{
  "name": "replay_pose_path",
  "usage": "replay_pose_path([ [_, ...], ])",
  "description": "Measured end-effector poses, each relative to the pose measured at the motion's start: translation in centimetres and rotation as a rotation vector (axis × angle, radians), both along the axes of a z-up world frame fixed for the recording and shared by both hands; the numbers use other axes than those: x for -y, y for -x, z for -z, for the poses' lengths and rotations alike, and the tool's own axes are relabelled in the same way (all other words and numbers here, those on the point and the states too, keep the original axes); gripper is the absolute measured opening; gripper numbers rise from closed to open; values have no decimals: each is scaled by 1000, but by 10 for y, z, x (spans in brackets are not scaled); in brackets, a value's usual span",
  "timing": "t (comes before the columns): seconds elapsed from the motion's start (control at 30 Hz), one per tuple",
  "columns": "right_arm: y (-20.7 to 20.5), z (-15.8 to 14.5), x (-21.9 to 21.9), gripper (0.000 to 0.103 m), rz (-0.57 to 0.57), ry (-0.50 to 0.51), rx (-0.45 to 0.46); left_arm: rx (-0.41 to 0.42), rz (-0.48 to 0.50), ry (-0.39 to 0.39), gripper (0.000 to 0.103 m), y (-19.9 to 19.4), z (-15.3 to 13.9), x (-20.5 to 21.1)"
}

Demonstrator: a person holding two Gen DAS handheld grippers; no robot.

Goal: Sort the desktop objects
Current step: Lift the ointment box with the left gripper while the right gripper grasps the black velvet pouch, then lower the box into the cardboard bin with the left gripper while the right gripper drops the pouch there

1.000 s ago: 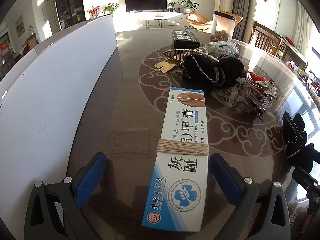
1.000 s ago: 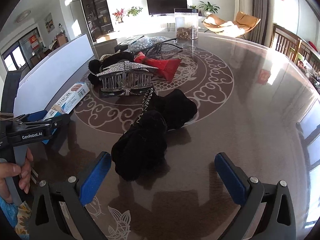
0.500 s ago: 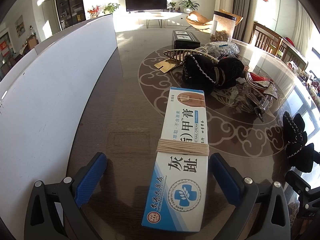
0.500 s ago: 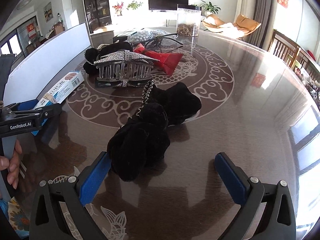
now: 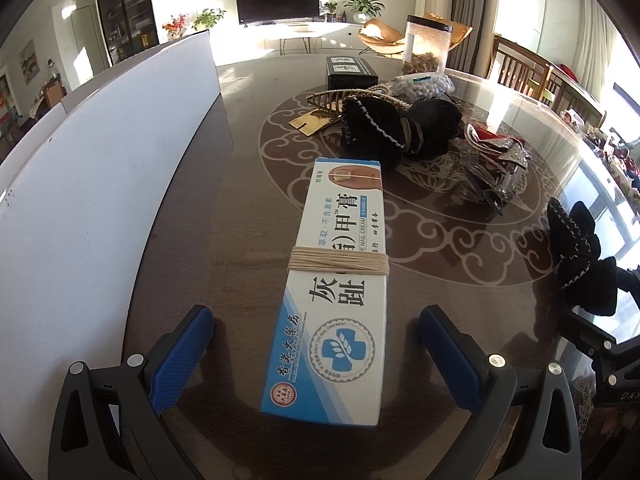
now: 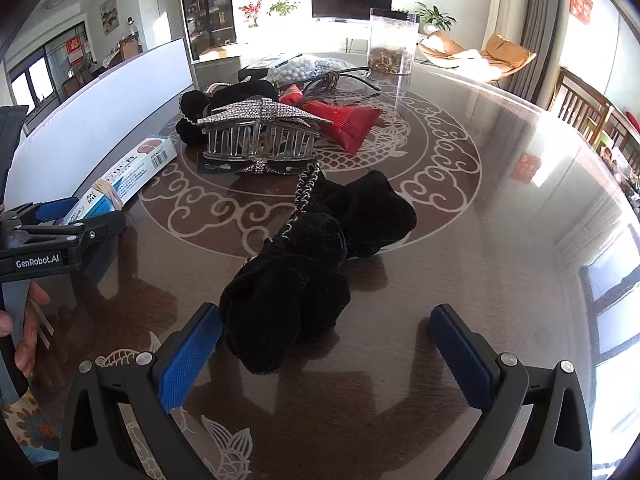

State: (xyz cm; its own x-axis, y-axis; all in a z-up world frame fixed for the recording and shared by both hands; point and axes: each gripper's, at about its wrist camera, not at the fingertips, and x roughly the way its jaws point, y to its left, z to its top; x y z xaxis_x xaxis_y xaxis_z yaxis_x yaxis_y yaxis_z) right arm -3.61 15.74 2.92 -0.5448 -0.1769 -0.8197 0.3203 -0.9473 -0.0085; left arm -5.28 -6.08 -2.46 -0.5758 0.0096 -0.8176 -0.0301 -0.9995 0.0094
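**Q:** What does the left wrist view show?

**A:** The left gripper [image 5: 314, 346] is spread wide, its blue pads on either side of a long blue and white ointment box [image 5: 338, 276] that lies flat on the dark patterned tabletop [image 5: 224, 216]. Neither pad touches the box. A band of tan string [image 5: 339, 266] is wrapped around the box's middle. A white board [image 5: 100, 168] stands along the left edge. Beyond the box lie a black bow with pale trim [image 5: 384, 128], a gold comb [image 5: 330, 98], a small black box [image 5: 351, 72] and a clear canister [image 5: 426, 46].

**Q:** And the right wrist view?

**A:** The right gripper [image 6: 326, 350] is also spread wide, holding nothing. A black velvet bow [image 6: 316, 264] with a silver chain lies on the tabletop between its pads, the near end just beside the left pad; whether they touch is unclear.

**Q:** What appears only here?

**A:** A rhinestone hair claw [image 6: 260, 132] seen full on, a red packet [image 6: 344, 122] behind it, and a hand [image 6: 24, 328] at the left edge holding the other gripper. The ointment box appears small at the left, its near end hidden behind that gripper.

**Q:** What appears only in the left view?

**A:** The printed top of the box, and the gold comb
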Motion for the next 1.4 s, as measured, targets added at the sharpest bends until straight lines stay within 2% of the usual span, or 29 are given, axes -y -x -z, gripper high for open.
replay_pose_path([
  [0.1, 11, -1, 5, 103, 28, -15, 48, 21, 69, -2, 103, 3, -1, -1],
  [0.17, 20, -1, 10, 103, 51, -24, 78, 56, 74, 0, 103, 13, -2, 0],
  [0.2, 23, 0, 12, 103, 57, -27, 87, 52, 72, -1, 91, 17, -3, 2],
  [0.23, 26, 0, 13, 103, 61, -24, 89, 23, 79, -1, 74, 17, -7, 2],
  [0.27, 26, -1, 12, 98, 64, -5, 78, 5, 98, -3, 44, 17, -11, 2],
  [0.3, 24, -3, 11, 87, 74, -1, 55, 29, 109, -7, 43, 18, -11, 2],
  [0.33, 20, -8, 11, 51, 77, -11, 28, 27, 116, -29, 43, 15, -13, 3],
  [0.37, 16, -11, 10, 32, 73, -10, 31, 26, 120, -62, 43, 9, -13, 4],
  [0.43, 6, -14, 6, 32, 66, 25, 48, 21, 111, -122, 43, -7, -14, 7],
  [0.5, -14, -20, 1, 32, 61, 40, 30, 14, 109, -207, 43, -28, -14, 6],
  [0.57, -38, -22, -5, 32, 52, 83, 9, 5, 110, -257, 43, -47, -13, 0],
  [0.73, -75, -16, -17, 32, 80, 149, -11, -52, 130, -281, 43, -69, -28, -15],
  [0.93, -86, -39, -10, 32, 50, 176, -73, -173, 125, -333, 43, -83, -83, 2],
  [1.07, -82, -58, 16, 32, -18, 213, -83, -280, 70, -354, 43, -101, -131, 47],
  [1.17, -79, -84, 57, 32, -119, 245, -109, -327, -33, -330, 43, -114, -152, 103],
  [1.23, -78, -104, 92, 32, -206, 256, -138, -328, -114, -290, 43, -122, -156, 144],
  [1.33, -79, -130, 152, 32, -336, 281, -163, -297, -235, -188, 43, -129, -149, 196],
  [1.4, -79, -143, 192, 32, -421, 312, -162, -261, -289, -168, 43, -129, -140, 225],
])
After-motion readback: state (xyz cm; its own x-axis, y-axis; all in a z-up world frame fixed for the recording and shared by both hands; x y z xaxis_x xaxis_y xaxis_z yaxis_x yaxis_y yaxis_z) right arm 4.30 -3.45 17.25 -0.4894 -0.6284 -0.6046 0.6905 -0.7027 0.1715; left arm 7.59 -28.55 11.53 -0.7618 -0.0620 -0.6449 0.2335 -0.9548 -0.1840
